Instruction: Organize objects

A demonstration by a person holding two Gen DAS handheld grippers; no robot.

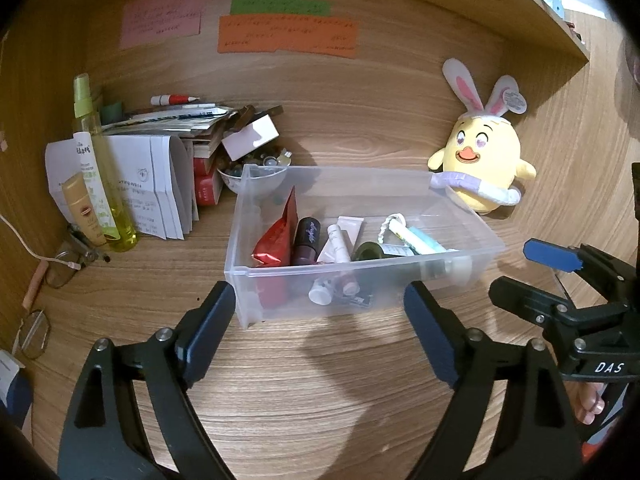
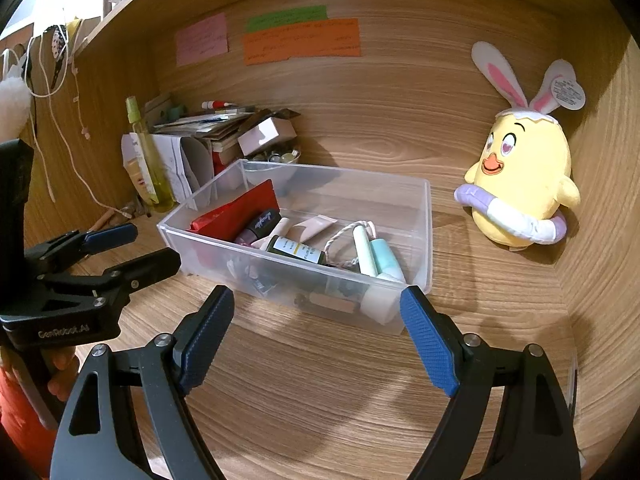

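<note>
A clear plastic bin [image 1: 472, 216] [image 2: 424, 216] stands on the wooden desk. In it lie a red pouch [image 1: 276, 236] [image 2: 236, 212], a dark purple bottle [image 1: 306, 240], a dark green bottle [image 2: 296, 250], white tubes [image 1: 336, 240] and pale blue tubes [image 2: 378, 256]. My left gripper [image 1: 318, 296] [image 2: 154, 246] is open just before the bin's near left corner, with nothing held. My right gripper [image 2: 316, 296] [image 1: 516, 268] is open in front of the bin's near right corner, also with nothing in it.
A yellow chick plush with rabbit ears [image 1: 484, 160] [image 2: 524, 184] sits right of the bin. At back left stand a yellow spray bottle [image 1: 100, 160], a sunscreen tube [image 1: 82, 208], folded papers [image 1: 160, 184], stacked boxes and a bowl [image 1: 248, 180]. Glasses [image 1: 36, 332] and a cable lie at far left.
</note>
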